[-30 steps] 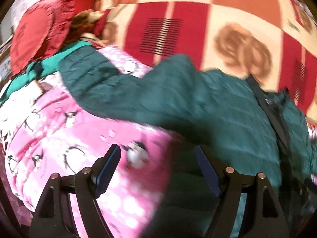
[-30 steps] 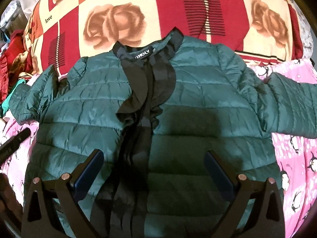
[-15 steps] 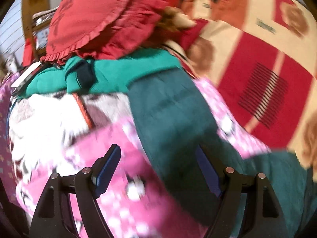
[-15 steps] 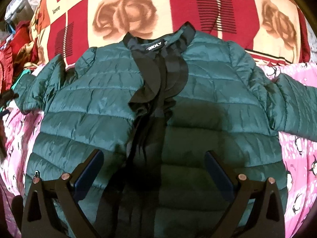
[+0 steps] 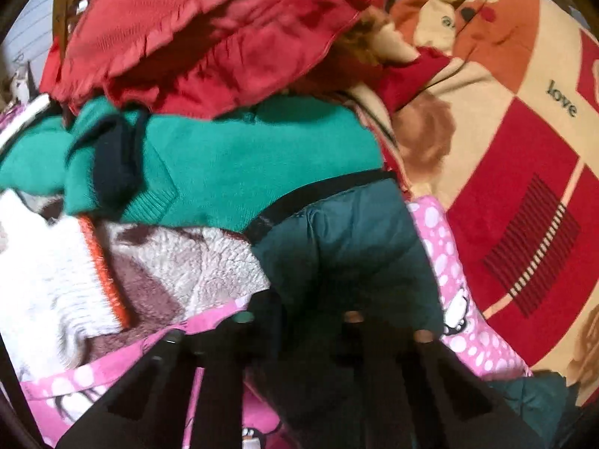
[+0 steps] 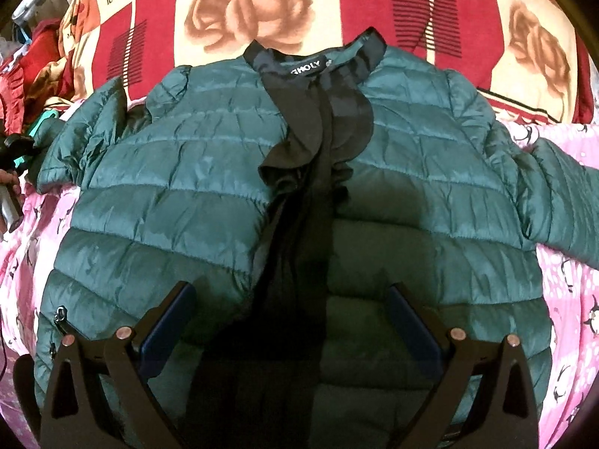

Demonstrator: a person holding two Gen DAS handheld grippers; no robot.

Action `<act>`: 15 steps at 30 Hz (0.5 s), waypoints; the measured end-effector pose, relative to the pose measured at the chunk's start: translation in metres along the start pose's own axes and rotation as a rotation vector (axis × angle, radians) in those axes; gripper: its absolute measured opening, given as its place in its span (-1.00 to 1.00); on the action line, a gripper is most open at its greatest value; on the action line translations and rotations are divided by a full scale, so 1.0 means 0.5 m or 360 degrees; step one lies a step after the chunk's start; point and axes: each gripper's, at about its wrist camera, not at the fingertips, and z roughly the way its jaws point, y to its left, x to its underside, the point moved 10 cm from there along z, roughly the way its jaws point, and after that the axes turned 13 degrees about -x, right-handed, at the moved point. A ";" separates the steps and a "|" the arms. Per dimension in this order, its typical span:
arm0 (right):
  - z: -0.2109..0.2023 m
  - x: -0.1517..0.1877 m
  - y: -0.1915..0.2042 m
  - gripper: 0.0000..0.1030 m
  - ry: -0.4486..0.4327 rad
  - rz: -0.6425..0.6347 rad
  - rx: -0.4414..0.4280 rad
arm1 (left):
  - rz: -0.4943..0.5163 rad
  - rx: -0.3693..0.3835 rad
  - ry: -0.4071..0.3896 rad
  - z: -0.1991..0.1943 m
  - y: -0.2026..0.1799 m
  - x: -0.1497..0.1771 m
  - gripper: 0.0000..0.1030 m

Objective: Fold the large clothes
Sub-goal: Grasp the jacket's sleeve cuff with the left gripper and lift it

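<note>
Quilted green jacket (image 6: 194,202) lies front-up across a pink penguin blanket (image 6: 561,299), collar toward a rose-print blanket (image 6: 262,11). Left gripper (image 5: 299,318), jaws just closed, pinches the jacket's sleeve cuff (image 5: 348,239). Right gripper (image 6: 292,321) hovers spread over the hem, holding nothing.

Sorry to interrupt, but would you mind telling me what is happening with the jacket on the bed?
A person with a gripper in each hand is starting to fold a dark green puffer jacket spread face up on a rose-patterned blanket. The left gripper has just closed on the end of the jacket's sleeve, beside a heap of other clothes. The right gripper hovers open above the jacket's lower front.
</note>
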 end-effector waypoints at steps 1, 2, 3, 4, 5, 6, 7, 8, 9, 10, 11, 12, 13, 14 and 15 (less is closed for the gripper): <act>-0.001 -0.001 0.001 0.99 -0.0001 -0.0003 0.0000 | -0.0011 0.0029 -0.0015 -0.016 -0.002 -0.002 -1.00; -0.004 -0.001 0.002 0.99 -0.0007 -0.0004 0.0000 | -0.0015 0.0061 -0.0042 -0.038 -0.004 -0.004 -1.00; -0.006 -0.002 0.002 0.99 -0.0012 -0.0004 -0.0001 | 0.0004 0.0098 -0.0079 -0.068 -0.009 -0.004 -1.00; -0.008 -0.002 0.002 0.99 -0.0015 -0.0002 -0.0003 | 0.0032 0.0126 -0.0105 -0.092 -0.017 -0.003 -1.00; -0.010 -0.002 0.003 0.99 -0.0018 0.0002 -0.0005 | 0.0056 0.0153 -0.0124 -0.112 -0.024 0.001 -1.00; -0.013 -0.001 0.002 0.99 -0.0022 0.0008 -0.0007 | 0.0099 0.0200 -0.0150 -0.144 -0.036 0.007 -1.00; -0.017 -0.001 0.003 0.99 -0.0031 0.0016 -0.0012 | 0.0128 0.0232 -0.0168 -0.167 -0.045 0.012 -1.00; -0.021 0.000 0.004 0.99 -0.0038 0.0021 -0.0018 | 0.0146 0.0257 -0.0178 -0.184 -0.052 0.015 -1.00; -0.025 0.000 0.005 0.99 -0.0049 0.0028 -0.0027 | 0.0167 0.0287 -0.0196 -0.211 -0.061 0.022 -1.00; -0.030 0.002 0.005 0.99 -0.0058 0.0034 -0.0037 | 0.0188 0.0311 -0.0215 -0.233 -0.071 0.027 -1.00; -0.036 0.004 0.006 0.99 -0.0064 0.0038 -0.0045 | 0.0216 0.0337 -0.0237 -0.257 -0.083 0.033 -1.00; -0.040 0.006 0.006 0.99 -0.0065 0.0041 -0.0046 | 0.0255 0.0366 -0.0270 -0.289 -0.097 0.042 -1.00; -0.044 0.008 0.004 0.99 -0.0066 0.0044 -0.0045 | 0.0279 0.0386 -0.0290 -0.311 -0.106 0.050 -1.00; -0.048 0.009 0.002 0.99 -0.0071 0.0044 -0.0043 | 0.0295 0.0405 -0.0302 -0.332 -0.109 0.057 -1.00; -0.055 0.011 -0.001 0.99 -0.0081 0.0046 -0.0040 | 0.0313 0.0438 -0.0311 -0.359 -0.117 0.067 -1.00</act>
